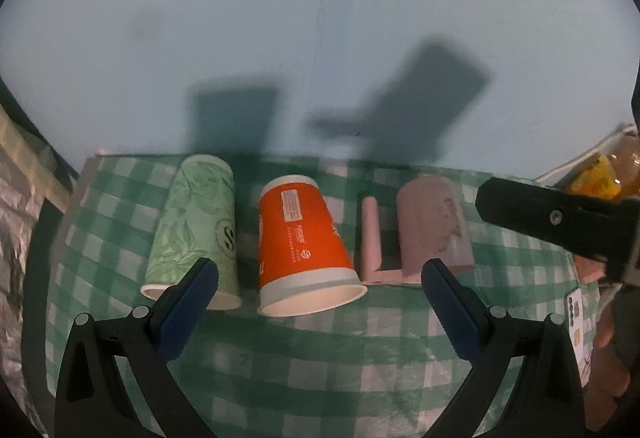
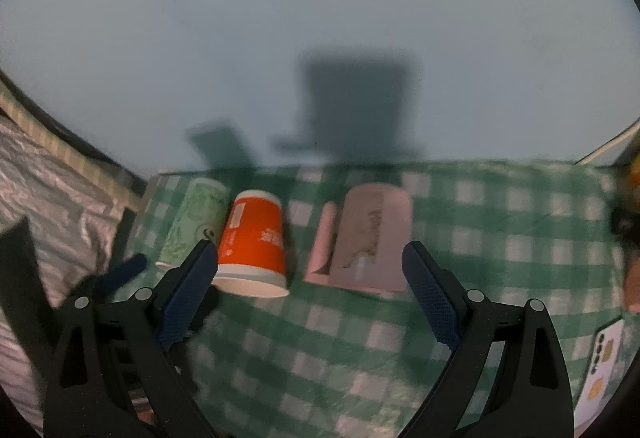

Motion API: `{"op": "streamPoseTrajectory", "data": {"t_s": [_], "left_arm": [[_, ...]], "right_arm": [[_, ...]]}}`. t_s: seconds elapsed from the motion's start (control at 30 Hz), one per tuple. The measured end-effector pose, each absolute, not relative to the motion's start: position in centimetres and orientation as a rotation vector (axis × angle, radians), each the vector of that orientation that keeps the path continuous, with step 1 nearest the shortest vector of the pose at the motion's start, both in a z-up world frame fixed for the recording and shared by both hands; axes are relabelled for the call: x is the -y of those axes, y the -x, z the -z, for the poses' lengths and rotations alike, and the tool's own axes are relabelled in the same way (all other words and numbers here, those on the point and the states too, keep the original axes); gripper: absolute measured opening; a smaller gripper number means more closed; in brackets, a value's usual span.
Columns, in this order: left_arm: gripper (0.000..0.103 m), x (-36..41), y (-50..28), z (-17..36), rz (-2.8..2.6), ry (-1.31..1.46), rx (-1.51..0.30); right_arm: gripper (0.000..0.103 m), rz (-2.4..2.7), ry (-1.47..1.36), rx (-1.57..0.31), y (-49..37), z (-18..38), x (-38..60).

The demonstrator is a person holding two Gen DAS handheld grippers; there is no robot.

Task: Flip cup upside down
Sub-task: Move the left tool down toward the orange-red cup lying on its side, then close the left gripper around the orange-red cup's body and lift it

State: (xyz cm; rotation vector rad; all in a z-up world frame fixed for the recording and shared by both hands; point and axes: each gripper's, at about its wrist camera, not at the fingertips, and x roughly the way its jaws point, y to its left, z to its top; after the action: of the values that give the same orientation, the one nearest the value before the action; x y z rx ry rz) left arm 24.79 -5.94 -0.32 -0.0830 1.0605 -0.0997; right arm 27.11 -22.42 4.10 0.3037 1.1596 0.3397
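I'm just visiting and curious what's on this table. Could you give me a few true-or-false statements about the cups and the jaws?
1. Three cups stand in a row on the checked cloth. True.
2. The orange cup stands between the green cup and the pink mug. True.
3. The left gripper is clamped on the orange cup. False: its jaws are open, holding nothing.
4. The pink mug's handle faces away from the orange cup. False: towards it.

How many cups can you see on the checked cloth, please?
3, in a row: green cup leftmost, orange cup in the middle, pink mug rightmost. All stand rim-down. None seems hidden.
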Motion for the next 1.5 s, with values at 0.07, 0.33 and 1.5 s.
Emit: {"op": "streamPoseTrajectory", "data": {"t_s": [0.07, 0.33, 1.5], "left_arm": [[0.102, 6.3, -25.9, 0.9, 0.113, 0.097, -1.093], [0.102, 7.5, -29.0, 3.1, 0.114, 0.115, -1.191], [0.072, 8.1, -34.6, 7.9, 0.128, 0.047, -1.352]], "right_arm": [[0.093, -0.343, -0.307, -1.209, -28.4, -3.5, 22.1], [0.093, -0.306, -0.275, -1.233, -30.5, -2.3, 21.5], [0.093, -0.287, -0.323, -1.277, -30.4, 1.6, 23.2]]}}
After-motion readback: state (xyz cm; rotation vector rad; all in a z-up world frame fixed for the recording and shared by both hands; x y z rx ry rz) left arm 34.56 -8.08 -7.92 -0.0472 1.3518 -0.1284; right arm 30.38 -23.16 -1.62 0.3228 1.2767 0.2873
